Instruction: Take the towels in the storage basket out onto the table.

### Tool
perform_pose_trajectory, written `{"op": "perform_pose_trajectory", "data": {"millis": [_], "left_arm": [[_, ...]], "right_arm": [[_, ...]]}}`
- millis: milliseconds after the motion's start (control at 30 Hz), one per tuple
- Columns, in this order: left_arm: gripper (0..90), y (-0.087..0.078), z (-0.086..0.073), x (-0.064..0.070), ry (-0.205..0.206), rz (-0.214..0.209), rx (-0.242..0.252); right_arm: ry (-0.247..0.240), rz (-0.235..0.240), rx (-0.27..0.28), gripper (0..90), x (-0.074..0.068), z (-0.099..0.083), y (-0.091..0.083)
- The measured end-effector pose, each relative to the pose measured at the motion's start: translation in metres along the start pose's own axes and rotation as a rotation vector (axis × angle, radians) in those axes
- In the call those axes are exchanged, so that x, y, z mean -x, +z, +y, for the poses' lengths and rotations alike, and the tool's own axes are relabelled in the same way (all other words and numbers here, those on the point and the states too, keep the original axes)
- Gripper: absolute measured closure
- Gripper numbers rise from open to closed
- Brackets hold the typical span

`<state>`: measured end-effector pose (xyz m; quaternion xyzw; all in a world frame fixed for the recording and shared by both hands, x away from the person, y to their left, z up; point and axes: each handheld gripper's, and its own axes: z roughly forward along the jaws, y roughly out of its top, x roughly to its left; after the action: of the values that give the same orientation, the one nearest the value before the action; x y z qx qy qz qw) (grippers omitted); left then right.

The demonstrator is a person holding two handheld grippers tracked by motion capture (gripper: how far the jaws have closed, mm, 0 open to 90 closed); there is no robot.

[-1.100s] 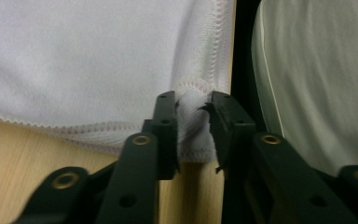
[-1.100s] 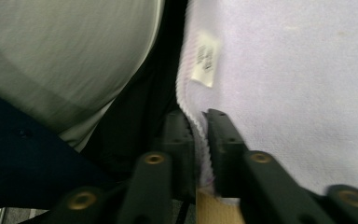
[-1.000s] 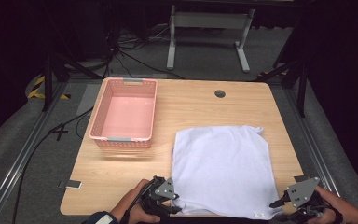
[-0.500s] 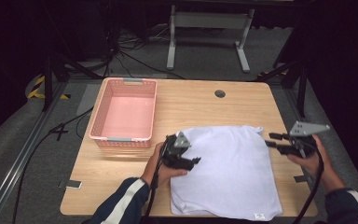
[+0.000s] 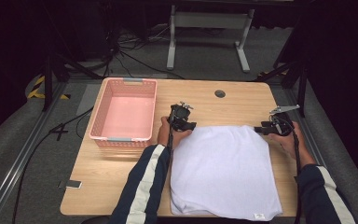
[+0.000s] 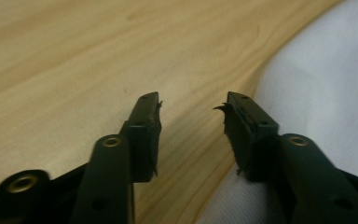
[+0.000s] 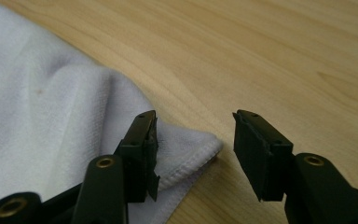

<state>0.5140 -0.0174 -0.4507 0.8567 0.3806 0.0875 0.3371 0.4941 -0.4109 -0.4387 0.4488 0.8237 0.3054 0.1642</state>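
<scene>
A white cloth (image 5: 223,172) lies flat and folded on the wooden table (image 5: 112,172). My left gripper (image 5: 182,122) hovers at the cloth's far left corner, open and empty. In the left gripper view the gripper (image 6: 193,109) stands over bare wood, with the cloth's edge (image 6: 326,98) just to its right. At the far right corner of the cloth, my right gripper (image 5: 261,129) is open. In the right gripper view the gripper (image 7: 195,128) straddles the hemmed corner of the cloth (image 7: 191,147), without closing on it.
An empty pink plastic basket (image 5: 125,138) stands on the left part of the table. A round cable hole (image 5: 220,94) sits near the far edge. A small flat device (image 5: 70,185) lies at the near left. Stands and cables are on the floor beyond.
Both grippers have moved from the near edge of the cloth up to its far corners. The cloth now lies shorter and folded, with its near edge at the table front.
</scene>
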Motion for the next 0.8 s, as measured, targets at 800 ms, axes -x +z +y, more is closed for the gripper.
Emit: {"op": "perform_pose_trajectory", "data": {"millis": [800], "left_arm": [[76.2,-0.006,-0.002,0.011,0.119,-0.108,0.021]], "right_arm": [[-0.096,-0.054,0.15,82.6,-0.005,0.002,-0.038]]}}
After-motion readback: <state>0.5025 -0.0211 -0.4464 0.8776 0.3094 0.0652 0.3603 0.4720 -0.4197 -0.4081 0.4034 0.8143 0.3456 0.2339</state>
